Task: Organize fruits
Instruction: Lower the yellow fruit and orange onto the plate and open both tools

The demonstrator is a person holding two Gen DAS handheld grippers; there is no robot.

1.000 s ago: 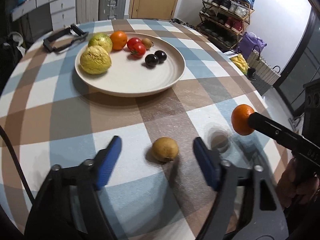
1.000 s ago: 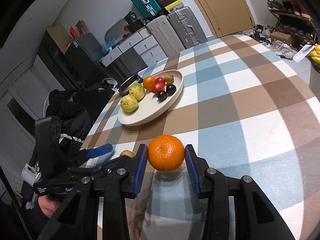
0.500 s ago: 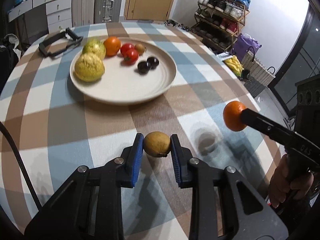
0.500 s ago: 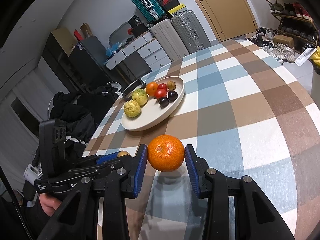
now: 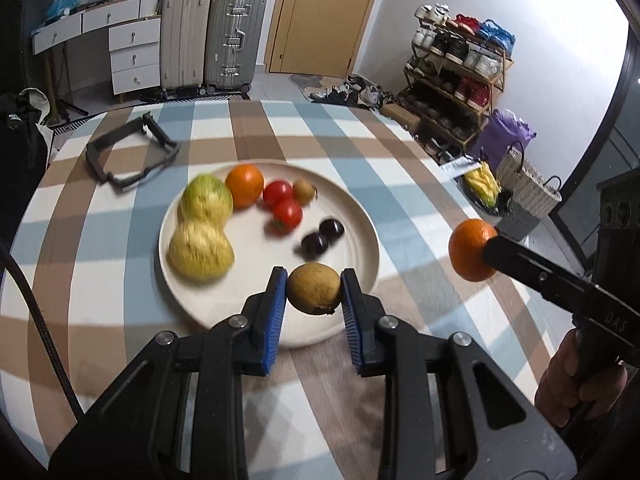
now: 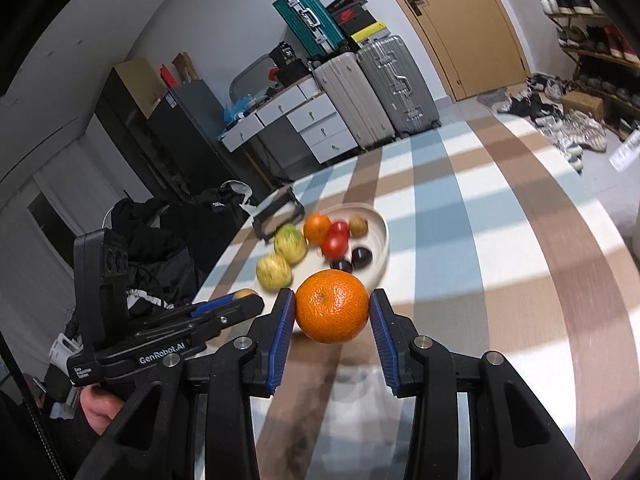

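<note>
My left gripper (image 5: 314, 290) is shut on a brown kiwi (image 5: 315, 289) and holds it in the air over the near rim of the cream plate (image 5: 360, 220). The plate carries two yellow-green fruits (image 5: 200, 250), an orange (image 5: 244, 185), two tomatoes (image 5: 287, 213), a small kiwi (image 5: 304, 191) and two dark plums (image 5: 323, 238). My right gripper (image 6: 332, 312) is shut on an orange (image 6: 332, 307) and holds it above the table, right of the plate (image 6: 382, 232). That orange also shows in the left wrist view (image 5: 469, 249).
A black frame-like tool (image 5: 128, 152) lies on the checked tablecloth (image 5: 100, 320) beyond the plate at the left. Suitcases (image 5: 208, 36), drawers and a shoe rack (image 5: 456, 76) stand past the table's far edge.
My left gripper closed on the kiwi on the table, lifted it and carried it forward to the plate's near rim. My right gripper kept the orange and moved toward the plate.
</note>
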